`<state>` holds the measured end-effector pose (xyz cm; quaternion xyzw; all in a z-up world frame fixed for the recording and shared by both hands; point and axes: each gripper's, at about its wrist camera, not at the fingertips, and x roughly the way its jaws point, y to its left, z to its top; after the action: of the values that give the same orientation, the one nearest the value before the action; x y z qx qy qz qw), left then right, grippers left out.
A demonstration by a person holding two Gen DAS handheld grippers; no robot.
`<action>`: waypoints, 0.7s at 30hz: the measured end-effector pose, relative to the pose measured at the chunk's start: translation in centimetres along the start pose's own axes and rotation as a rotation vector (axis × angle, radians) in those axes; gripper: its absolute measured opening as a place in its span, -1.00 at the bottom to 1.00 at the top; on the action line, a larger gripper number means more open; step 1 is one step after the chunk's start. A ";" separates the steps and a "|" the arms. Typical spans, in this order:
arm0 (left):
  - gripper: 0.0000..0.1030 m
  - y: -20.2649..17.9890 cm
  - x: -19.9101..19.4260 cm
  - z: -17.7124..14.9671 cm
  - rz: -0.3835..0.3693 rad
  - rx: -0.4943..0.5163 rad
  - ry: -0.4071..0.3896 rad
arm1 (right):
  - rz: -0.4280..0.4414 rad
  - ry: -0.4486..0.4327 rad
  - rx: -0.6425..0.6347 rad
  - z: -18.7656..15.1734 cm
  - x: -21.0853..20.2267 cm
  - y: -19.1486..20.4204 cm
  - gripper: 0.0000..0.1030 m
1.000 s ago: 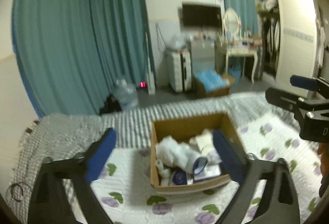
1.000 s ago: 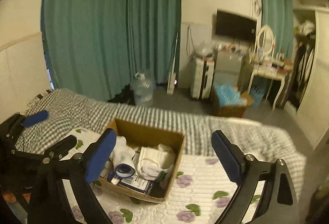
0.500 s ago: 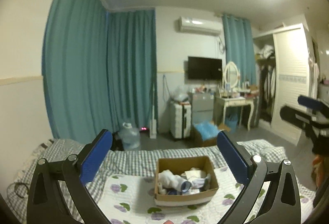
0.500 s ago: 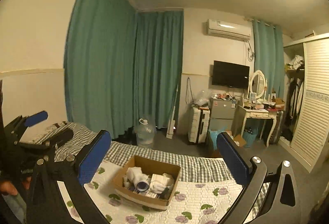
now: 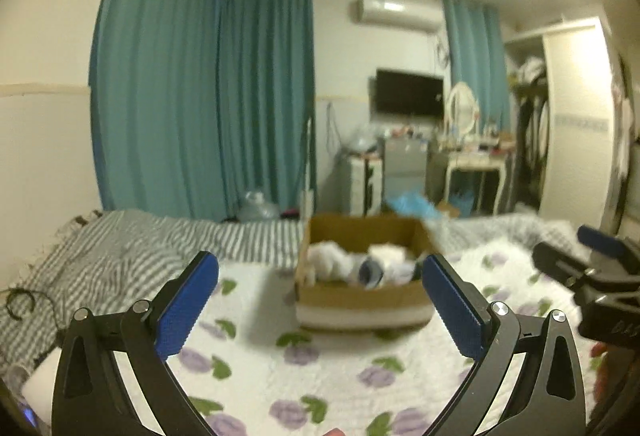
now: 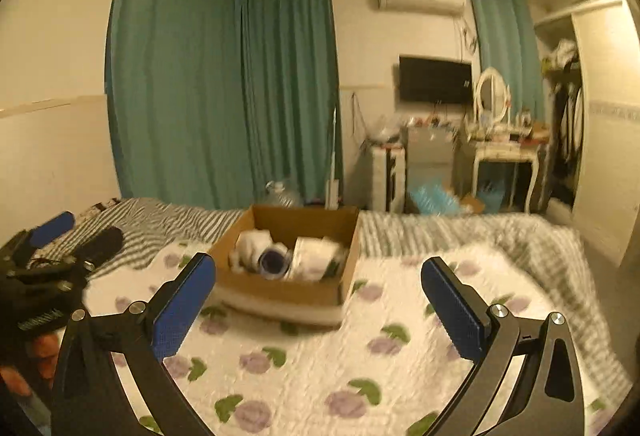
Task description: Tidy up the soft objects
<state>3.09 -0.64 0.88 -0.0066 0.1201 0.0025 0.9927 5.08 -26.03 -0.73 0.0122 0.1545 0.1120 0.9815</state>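
Observation:
An open cardboard box (image 5: 362,298) stands on the bed's white floral quilt (image 5: 280,364). It holds white soft bundles (image 5: 328,262) and a dark blue roll (image 5: 370,274). The box also shows in the right wrist view (image 6: 280,290), with the bundles (image 6: 252,246) and the roll (image 6: 274,262) inside. My left gripper (image 5: 320,304) is open and empty, hanging above the quilt in front of the box. My right gripper (image 6: 318,304) is open and empty, in front of the box and to its right. Each gripper shows at the edge of the other's view.
A grey striped blanket (image 5: 132,248) covers the bed's far and left part. Beyond the bed are teal curtains (image 5: 200,99), a water jug (image 6: 282,193), a white cabinet (image 5: 366,185), a dressing table (image 6: 504,151) and a wardrobe (image 5: 576,115).
Both views tilted up to the ceiling half a second ago and have come back down. The box is nearer and larger again. Both grippers stayed open.

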 end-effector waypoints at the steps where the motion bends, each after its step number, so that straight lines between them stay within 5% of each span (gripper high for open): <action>1: 1.00 -0.1 0.6 -0.6 0.014 0.013 0.018 | -0.001 0.010 0.006 -0.4 0.5 -0.1 1.00; 21: 1.00 0.4 1.0 -2.3 -0.004 0.014 0.101 | -0.046 0.017 0.008 -0.6 1.1 -0.1 1.00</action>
<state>3.50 -0.29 -1.62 -0.0003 0.1701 -0.0007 0.9854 5.93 -25.89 -1.62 0.0118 0.1634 0.0890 0.9825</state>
